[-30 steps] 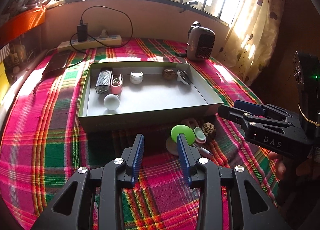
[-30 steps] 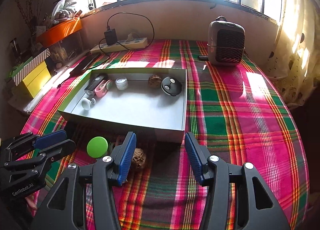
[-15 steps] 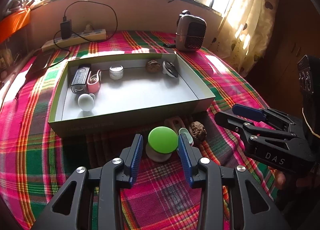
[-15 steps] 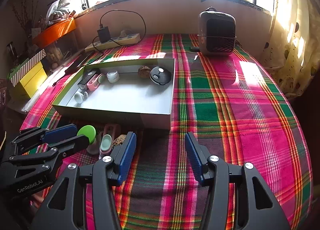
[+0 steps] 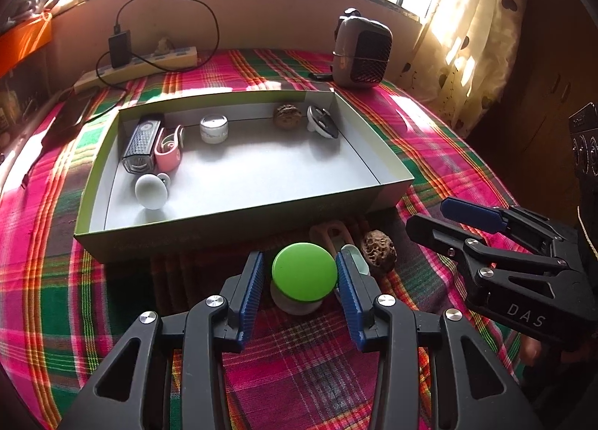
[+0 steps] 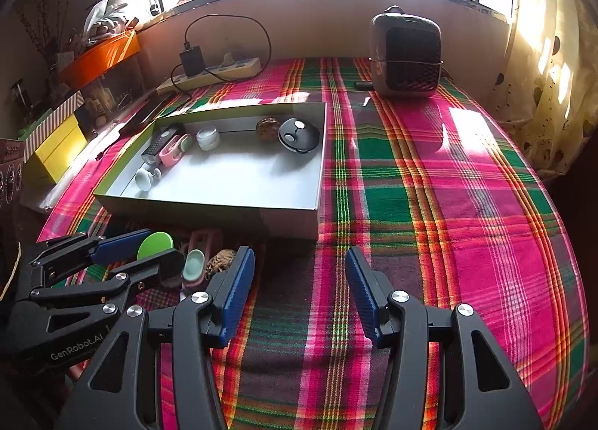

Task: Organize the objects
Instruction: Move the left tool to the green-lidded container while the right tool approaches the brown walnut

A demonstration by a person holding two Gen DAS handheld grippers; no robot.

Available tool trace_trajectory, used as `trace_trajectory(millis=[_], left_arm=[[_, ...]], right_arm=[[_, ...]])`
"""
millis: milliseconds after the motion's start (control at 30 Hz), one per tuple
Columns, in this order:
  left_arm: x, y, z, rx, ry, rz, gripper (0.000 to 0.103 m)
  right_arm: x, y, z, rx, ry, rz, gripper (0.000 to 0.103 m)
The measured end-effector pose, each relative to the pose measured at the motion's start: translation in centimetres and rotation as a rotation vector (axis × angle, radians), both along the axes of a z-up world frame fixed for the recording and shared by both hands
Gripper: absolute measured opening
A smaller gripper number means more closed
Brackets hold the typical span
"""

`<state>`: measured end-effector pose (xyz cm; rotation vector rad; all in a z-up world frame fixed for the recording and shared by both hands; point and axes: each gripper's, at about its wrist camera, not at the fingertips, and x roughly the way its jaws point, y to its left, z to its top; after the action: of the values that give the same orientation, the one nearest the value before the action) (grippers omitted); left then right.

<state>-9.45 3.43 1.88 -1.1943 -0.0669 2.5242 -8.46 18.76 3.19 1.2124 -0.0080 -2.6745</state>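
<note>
A green-topped round knob [image 5: 303,276] on a white base sits on the plaid cloth just in front of the grey box [image 5: 388,183]. My left gripper [image 5: 301,273] is open with its jaws on either side of the knob, not pressing it. Beside the knob lie a pink clip [image 5: 330,233], a pale green piece [image 5: 353,254] and a walnut [image 5: 378,249]. My right gripper [image 6: 299,273] is open and empty over bare cloth, right of these items. The box holds a bike light [image 5: 141,146], a pink clip [image 5: 170,151], a white jar [image 5: 213,129], a walnut [image 5: 287,116], a black disc [image 5: 322,121] and a white knob [image 5: 151,190].
A small heater [image 5: 361,52] stands at the back right. A power strip [image 5: 138,67] with a charger and cable lies at the back left. A dark phone [image 5: 71,114] lies left of the box. Orange and yellow boxes [image 6: 56,142] sit off the left edge.
My left gripper has moved forward so the green knob now sits between its jaws. My right gripper has drifted right and slightly back.
</note>
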Motion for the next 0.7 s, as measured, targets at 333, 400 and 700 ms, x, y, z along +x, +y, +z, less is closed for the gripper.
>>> trace_trajectory(millis=[333,400,700], left_arm=[[-0.2,-1.7,0.1,-0.002,0.003,0.057,0.035],[-0.1,-2.0,0.1,-0.021,0.011,0.068,0.033],[0.5,-3.4,0.3,-0.036,0.03,0.083,0.033]], right_arm=[[0.1,-0.5,-0.2,-0.008,-0.006,0.016,0.052],[0.3,-0.7,-0.1,-0.015,0.001,0.019,0.052],[0.5,-2.8,-0.4,0.003,0.003,0.078,0.052]])
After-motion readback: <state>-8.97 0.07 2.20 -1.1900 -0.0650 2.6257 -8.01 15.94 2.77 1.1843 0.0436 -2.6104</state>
